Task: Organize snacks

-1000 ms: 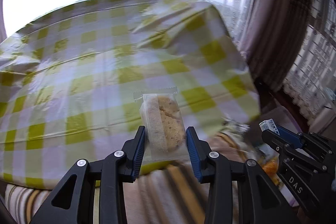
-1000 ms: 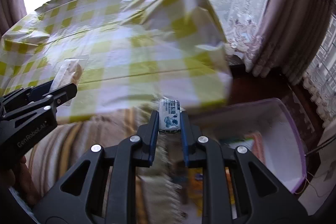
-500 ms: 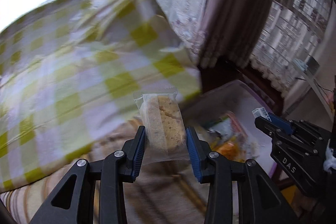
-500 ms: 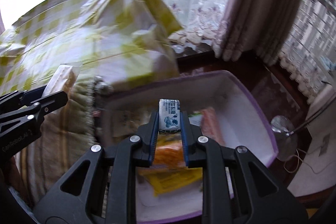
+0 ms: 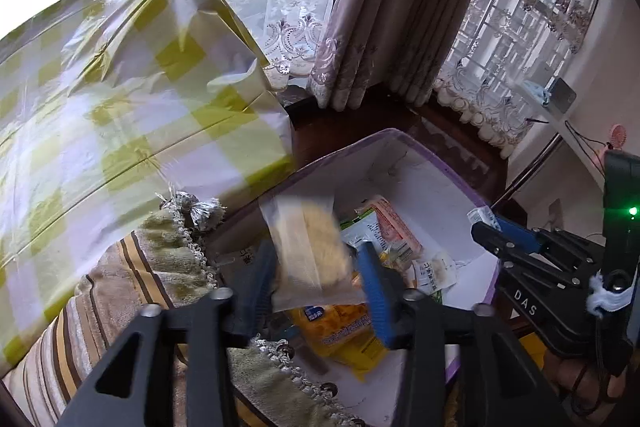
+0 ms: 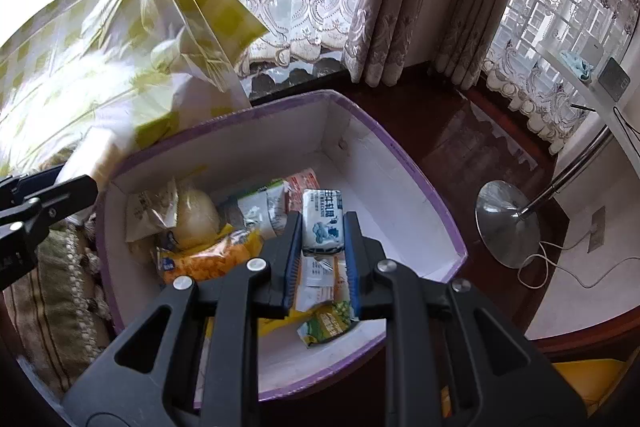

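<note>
The left gripper (image 5: 316, 279) has its jaws opening; the wrapped biscuit (image 5: 310, 247), blurred, sits between them, above the purple-rimmed box (image 5: 404, 163). The right gripper (image 6: 322, 239) clenches a small blue-and-white packet (image 6: 323, 217) over the box's snack pile (image 6: 208, 259).

Left gripper (image 5: 316, 267) jaws opening, blurred biscuit packet (image 5: 310, 251) between them, above purple-rimmed box (image 5: 400, 147) of snacks
</note>
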Action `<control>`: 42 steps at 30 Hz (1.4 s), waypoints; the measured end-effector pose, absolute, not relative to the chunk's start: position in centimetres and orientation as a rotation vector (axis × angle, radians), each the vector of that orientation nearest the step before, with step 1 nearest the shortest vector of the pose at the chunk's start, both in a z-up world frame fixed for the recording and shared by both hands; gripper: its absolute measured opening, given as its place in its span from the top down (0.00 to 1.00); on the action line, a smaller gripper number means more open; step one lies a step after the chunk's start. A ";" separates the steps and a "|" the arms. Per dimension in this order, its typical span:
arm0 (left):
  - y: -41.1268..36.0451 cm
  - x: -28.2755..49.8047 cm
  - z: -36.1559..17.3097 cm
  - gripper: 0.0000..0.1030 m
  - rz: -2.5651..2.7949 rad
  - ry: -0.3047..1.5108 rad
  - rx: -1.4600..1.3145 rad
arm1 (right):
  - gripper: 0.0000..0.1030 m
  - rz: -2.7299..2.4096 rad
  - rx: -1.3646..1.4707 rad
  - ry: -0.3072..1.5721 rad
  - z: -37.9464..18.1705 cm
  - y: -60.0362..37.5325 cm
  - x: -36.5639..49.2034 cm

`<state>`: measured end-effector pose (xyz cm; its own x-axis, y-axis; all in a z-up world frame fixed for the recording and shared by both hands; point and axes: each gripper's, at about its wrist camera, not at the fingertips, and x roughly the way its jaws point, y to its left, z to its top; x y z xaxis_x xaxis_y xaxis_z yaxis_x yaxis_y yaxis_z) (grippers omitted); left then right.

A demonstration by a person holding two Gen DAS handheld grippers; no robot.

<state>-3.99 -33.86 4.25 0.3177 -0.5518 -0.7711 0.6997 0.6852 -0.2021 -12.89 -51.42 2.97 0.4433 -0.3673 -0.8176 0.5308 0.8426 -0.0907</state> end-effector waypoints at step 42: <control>-31.0 -4.2 2.4 0.12 -0.805 1.041 0.076 | 0.29 -0.528 0.192 0.999 3.2 -49.6 -12.6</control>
<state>-4.17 -31.02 2.39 0.2523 -0.5577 -0.7908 0.6256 0.7175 -0.3064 -12.64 -49.64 3.19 0.4282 -0.3342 -0.8396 0.5058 0.8585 -0.0838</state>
